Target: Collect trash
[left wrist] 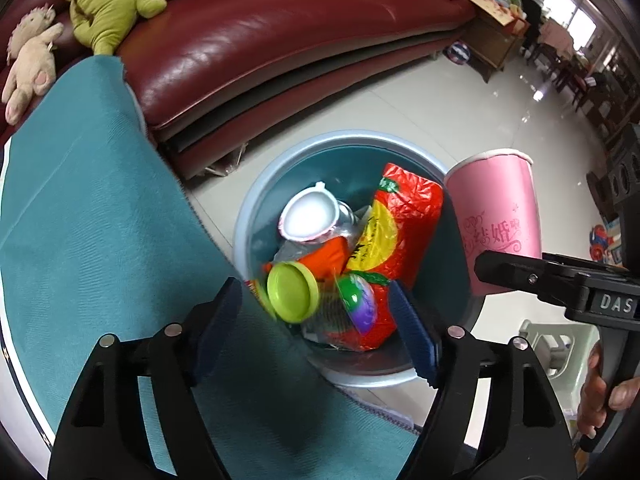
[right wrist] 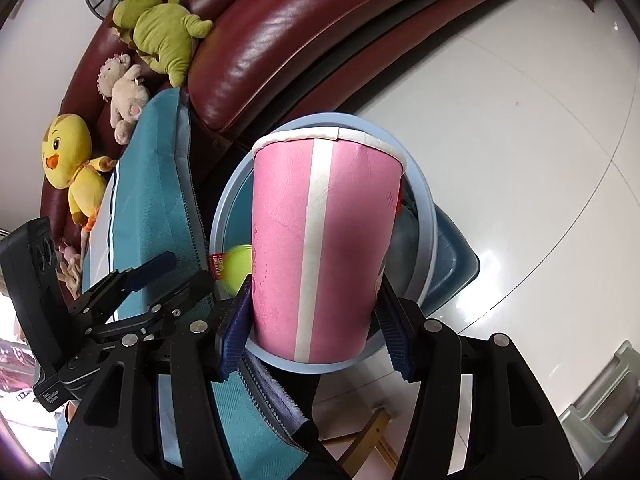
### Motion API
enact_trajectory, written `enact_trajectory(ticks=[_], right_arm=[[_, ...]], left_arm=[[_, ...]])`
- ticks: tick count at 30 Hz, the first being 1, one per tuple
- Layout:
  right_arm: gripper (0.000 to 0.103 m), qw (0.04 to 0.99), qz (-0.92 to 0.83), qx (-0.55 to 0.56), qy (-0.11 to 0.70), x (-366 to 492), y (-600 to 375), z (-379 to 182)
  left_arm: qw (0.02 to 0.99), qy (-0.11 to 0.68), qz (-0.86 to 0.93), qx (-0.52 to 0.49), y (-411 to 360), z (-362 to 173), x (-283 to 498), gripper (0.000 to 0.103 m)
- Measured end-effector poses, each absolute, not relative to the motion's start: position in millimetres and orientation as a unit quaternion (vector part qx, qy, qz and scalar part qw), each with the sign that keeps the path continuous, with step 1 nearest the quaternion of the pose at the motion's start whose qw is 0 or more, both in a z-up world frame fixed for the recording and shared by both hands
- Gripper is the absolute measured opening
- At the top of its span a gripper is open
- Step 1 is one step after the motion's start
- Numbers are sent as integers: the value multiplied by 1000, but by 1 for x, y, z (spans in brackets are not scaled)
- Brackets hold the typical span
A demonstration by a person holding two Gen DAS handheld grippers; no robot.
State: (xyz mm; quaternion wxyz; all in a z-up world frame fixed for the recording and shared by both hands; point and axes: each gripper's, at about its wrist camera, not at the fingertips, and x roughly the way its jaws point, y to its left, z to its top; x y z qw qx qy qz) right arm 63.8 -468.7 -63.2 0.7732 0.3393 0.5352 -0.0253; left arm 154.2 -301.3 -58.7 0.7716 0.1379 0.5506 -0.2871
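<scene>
Fingers on my right gripper (right wrist: 314, 320) clamp the pink paper cup (right wrist: 320, 240) low on its body, held over the bin (left wrist: 256, 184). Left gripper (left wrist: 320, 320) spread wide, empty, w/ green lid (left wrist: 290, 298) falling toward the trash. Next: tip the cup in & let go.

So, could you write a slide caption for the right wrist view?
Right gripper holds a pink paper cup over the round blue trash bin, beside a teal cushion.
</scene>
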Motion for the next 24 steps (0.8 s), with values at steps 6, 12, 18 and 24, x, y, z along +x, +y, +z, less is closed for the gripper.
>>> enact_trajectory(ticks=[6, 12, 18, 24], right_arm=[[55, 772, -17, 332, 542, 75, -458, -65], [64, 772, -14, 322, 548, 78, -449, -61], [75, 775, -21, 315, 547, 74, -443, -54], [77, 776, -32, 318, 544, 64, -439, -46]], left_arm=[[779, 544, -284, 128, -283, -50, 150, 88], [786, 537, -280, 125, -272, -40, 143, 92], [788, 537, -276, 120, -261, -36, 136, 92], [796, 529, -271, 117, -249, -24, 128, 92]])
